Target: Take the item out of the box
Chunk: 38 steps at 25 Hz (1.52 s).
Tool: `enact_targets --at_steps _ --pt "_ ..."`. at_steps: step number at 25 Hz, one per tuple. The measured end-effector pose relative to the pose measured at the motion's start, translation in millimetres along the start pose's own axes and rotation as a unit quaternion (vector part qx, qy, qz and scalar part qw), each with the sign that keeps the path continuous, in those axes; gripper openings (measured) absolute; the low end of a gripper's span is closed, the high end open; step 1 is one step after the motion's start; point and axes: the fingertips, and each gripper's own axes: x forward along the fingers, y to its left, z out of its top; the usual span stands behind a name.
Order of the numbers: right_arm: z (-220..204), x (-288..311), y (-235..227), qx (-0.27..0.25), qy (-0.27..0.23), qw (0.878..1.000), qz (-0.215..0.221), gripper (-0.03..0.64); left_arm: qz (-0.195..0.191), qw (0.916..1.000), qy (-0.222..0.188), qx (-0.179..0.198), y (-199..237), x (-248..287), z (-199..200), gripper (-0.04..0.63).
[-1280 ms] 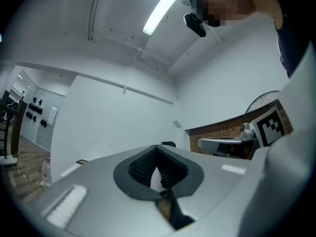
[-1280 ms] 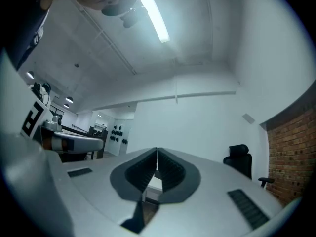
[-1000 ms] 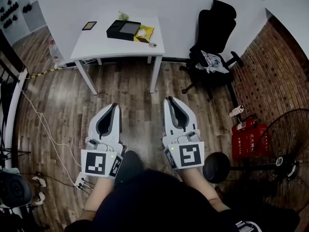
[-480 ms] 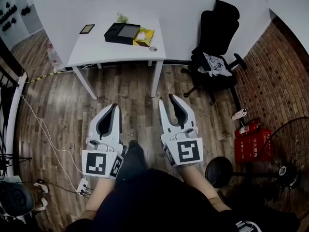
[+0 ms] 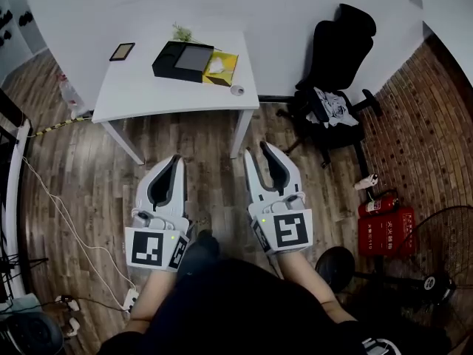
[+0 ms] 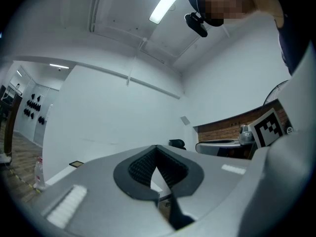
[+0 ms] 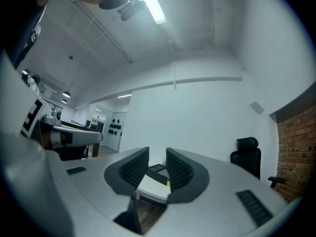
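The box (image 5: 166, 60) is black, low and rectangular, and lies flat on the white table (image 5: 148, 87), in the far right part of the tabletop, turned a little askew to the table's edges. A grey rectangular panel (image 5: 194, 58) fills much of its top, framed by the black rim. Whether this panel is a lid or the item inside cannot be told

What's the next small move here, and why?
Probably step closer to the white table: the black rectangular box on it lies far beyond both grippers, which hang over the wooden floor. The right gripper has just been opening its jaws, nothing between them; the left gripper is shut.
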Motion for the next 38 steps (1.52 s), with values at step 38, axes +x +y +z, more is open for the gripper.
enact_targets --at_steps 38 --pt "-32.5 168.1 -23.8 0.010 0.014 0.999 -0.033 0.098 -0.038 0.9992 0.005 -0.009 113.1 123.8 -24.1 0.011"
